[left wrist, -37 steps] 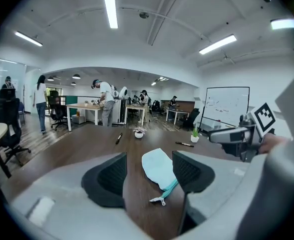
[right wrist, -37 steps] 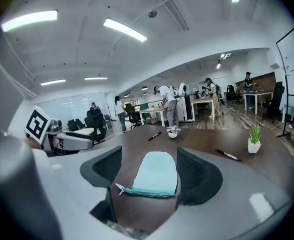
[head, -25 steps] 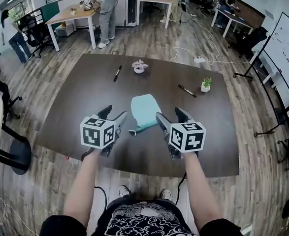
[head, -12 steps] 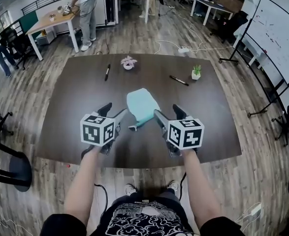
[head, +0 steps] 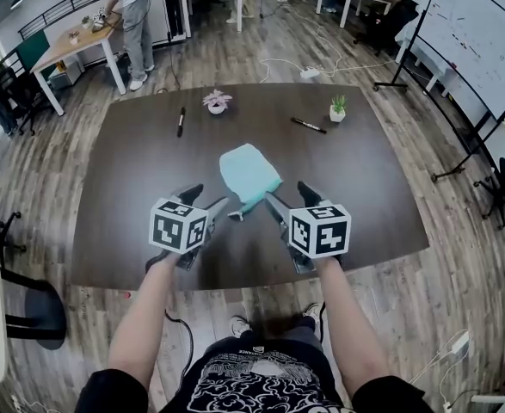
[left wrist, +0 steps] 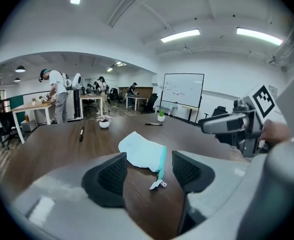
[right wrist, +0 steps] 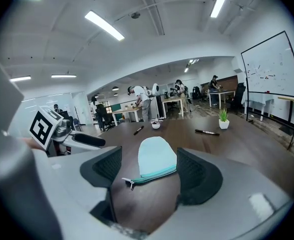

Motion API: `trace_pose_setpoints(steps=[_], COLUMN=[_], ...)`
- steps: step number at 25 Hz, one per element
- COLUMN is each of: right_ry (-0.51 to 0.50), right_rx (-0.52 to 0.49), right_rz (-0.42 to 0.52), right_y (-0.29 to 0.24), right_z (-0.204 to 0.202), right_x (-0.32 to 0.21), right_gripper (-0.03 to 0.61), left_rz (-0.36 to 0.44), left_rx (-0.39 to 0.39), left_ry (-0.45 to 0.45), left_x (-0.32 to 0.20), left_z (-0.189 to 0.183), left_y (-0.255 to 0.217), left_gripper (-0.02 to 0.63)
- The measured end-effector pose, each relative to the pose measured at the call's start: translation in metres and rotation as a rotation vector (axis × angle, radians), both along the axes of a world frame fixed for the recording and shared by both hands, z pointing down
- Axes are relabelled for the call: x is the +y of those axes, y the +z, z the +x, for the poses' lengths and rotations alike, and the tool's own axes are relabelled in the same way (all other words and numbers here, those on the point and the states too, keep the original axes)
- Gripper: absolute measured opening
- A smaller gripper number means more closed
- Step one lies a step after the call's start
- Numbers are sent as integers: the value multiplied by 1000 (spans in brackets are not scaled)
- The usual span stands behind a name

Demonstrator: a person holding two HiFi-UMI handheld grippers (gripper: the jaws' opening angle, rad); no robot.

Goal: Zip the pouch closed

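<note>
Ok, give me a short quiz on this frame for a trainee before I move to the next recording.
1. True or false: the left gripper is shut on the zipper pull.
2. What stands near the marker at the far right of the table? A) a small green plant B) a mug C) a laptop
3. Fill in: in the head view, the zipper pull sits at the near ____ corner of the pouch.
Key: 1 false, its jaws are apart and empty; 2 A; 3 left.
</note>
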State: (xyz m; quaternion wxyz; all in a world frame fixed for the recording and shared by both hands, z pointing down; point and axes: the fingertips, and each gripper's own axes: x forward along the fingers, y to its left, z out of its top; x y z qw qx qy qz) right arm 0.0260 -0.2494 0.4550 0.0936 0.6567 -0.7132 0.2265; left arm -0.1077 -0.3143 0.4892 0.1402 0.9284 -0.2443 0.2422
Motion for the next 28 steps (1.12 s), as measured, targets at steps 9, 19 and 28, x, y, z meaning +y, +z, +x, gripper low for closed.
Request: trace_pose_setpoints(steps=[9, 19, 28], right_ry=[20, 52, 72], right_rx=[-25, -62, -78], right_rz=[-39, -69, -86], right_y=[28, 54, 69], right_z=[-8, -7, -6], right_x=[0, -4, -15], right_gripper=[319, 308, 307], left_rz=[-7, -16, -26], left_rx=[-143, -251, -299], left_ry=[178, 332, 435], left_x=[4, 11, 13], left_z=[16, 29, 35], left_y=[42, 77, 99], left_gripper=[284, 269, 245])
